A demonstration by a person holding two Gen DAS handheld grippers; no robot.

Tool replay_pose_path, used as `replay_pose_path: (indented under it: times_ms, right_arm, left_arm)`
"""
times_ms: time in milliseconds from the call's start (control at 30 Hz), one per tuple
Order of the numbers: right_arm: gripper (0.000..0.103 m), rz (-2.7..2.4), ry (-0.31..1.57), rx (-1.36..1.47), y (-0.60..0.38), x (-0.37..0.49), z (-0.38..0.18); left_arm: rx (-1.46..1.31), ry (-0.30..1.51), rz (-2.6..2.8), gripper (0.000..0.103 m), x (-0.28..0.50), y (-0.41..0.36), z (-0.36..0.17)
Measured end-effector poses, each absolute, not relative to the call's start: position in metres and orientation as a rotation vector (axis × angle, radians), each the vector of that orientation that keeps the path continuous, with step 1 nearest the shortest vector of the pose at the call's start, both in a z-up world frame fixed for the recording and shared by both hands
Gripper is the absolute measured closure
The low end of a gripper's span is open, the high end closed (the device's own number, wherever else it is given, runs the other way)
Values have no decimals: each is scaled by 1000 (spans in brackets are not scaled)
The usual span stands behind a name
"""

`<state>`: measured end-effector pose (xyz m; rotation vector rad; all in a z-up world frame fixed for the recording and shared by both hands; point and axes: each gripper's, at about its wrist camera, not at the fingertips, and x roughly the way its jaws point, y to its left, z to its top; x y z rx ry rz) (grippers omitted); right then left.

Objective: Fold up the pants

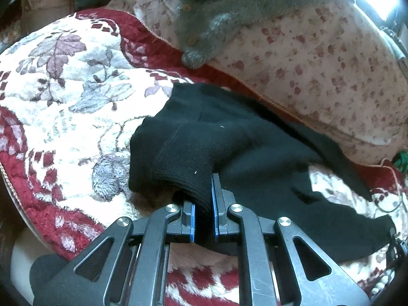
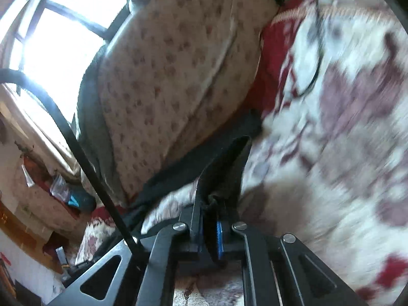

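Note:
The black knit pants (image 1: pixel 229 142) lie crumpled on a red and white floral blanket (image 1: pixel 63 97). My left gripper (image 1: pixel 203 199) is shut on a ribbed edge of the pants, which bunches up over the fingertips. In the right wrist view my right gripper (image 2: pixel 210 204) is shut on another black edge of the pants (image 2: pixel 224 163), lifted off the blanket (image 2: pixel 344 153); a strip of the fabric trails left along the pillow. That view is motion-blurred.
A large floral pillow (image 1: pixel 318 63) lies behind the pants, with a grey fuzzy garment (image 1: pixel 229 12) on top. The pillow (image 2: pixel 173 76) fills the left of the right wrist view, with a bright window (image 2: pixel 56 46) and a black cable (image 2: pixel 84 158) beside it.

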<state>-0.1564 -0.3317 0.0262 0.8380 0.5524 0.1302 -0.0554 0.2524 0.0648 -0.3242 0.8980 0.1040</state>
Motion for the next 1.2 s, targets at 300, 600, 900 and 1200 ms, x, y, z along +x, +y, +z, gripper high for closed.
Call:
replay_pose_path:
  times_ms: [300,600,900,1200]
  right_arm:
    - [96,-96,643,747,-371,-186,22]
    - [71,-55,722,716,-350,-169,19]
    - [67,116,744,703,-305,-146,29]
    - [60,188,774,721,-284,-119,26]
  left_arm:
    - [-341,934,136,92,-63,254,47]
    - [-299,929,200,69,-71,274,33]
    - [-213,830,312,69,-98,277,62]
    - [-271,824,175,68,-86,254,92]
